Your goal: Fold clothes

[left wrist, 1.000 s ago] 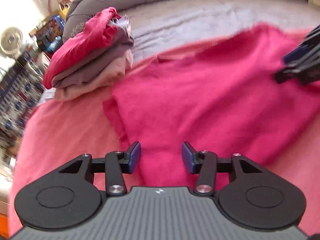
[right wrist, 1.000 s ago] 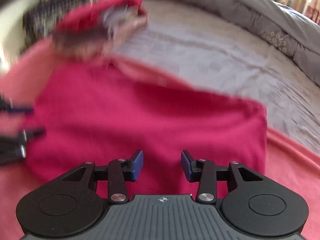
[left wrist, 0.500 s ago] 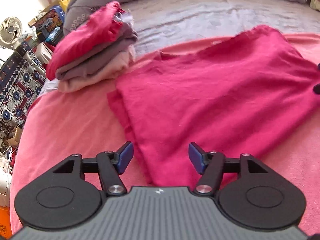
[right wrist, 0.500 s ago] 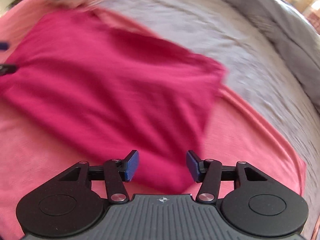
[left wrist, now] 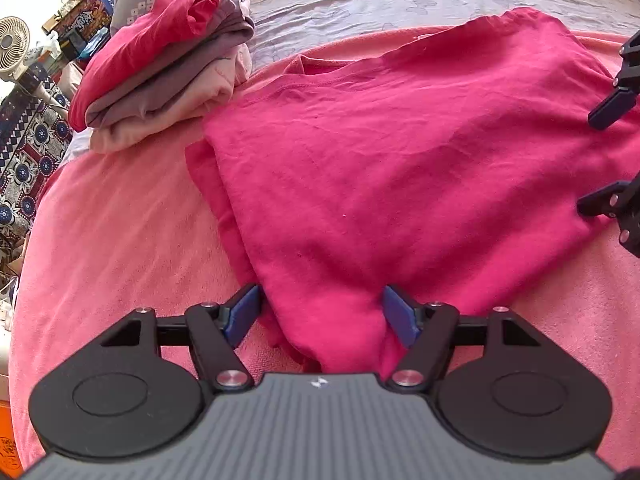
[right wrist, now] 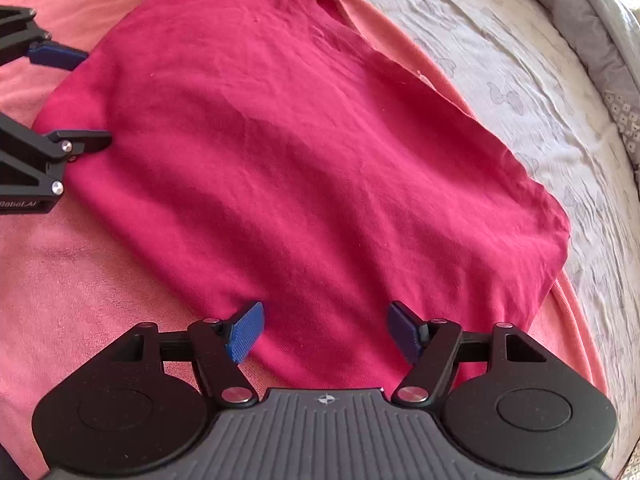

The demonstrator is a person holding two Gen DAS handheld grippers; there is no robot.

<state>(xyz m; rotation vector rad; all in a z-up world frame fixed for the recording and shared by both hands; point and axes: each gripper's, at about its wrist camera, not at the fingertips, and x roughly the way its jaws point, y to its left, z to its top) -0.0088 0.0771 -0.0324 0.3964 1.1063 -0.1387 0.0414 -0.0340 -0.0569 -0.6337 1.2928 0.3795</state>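
A crimson garment (left wrist: 400, 168) lies folded flat on the pink blanket (left wrist: 120, 240). My left gripper (left wrist: 322, 314) points down at the garment's near left corner. Its jaws are opening, and the corner lies between the blue pads without being pinched. My right gripper (right wrist: 326, 330) hangs over the garment (right wrist: 304, 152) at its near edge towards the right. Its jaws are opening too, with cloth below them and nothing gripped. Each gripper shows in the other's view: the right gripper (left wrist: 604, 156) at the right edge, the left gripper (right wrist: 76, 98) at the left edge.
A stack of folded clothes (left wrist: 160, 60), red on top of mauve and pale pink, sits at the back left. A grey sheet (left wrist: 360, 0) and a grey quilt (right wrist: 592, 20) lie beyond the blanket. A fan (left wrist: 14, 44) and a patterned rug (left wrist: 24, 160) are off the bed's left side.
Both grippers' jaws have spread wider. The left view has tipped down onto the garment's corner. The right gripper has slid right along the near edge and rolled, so the garment now fills its view.
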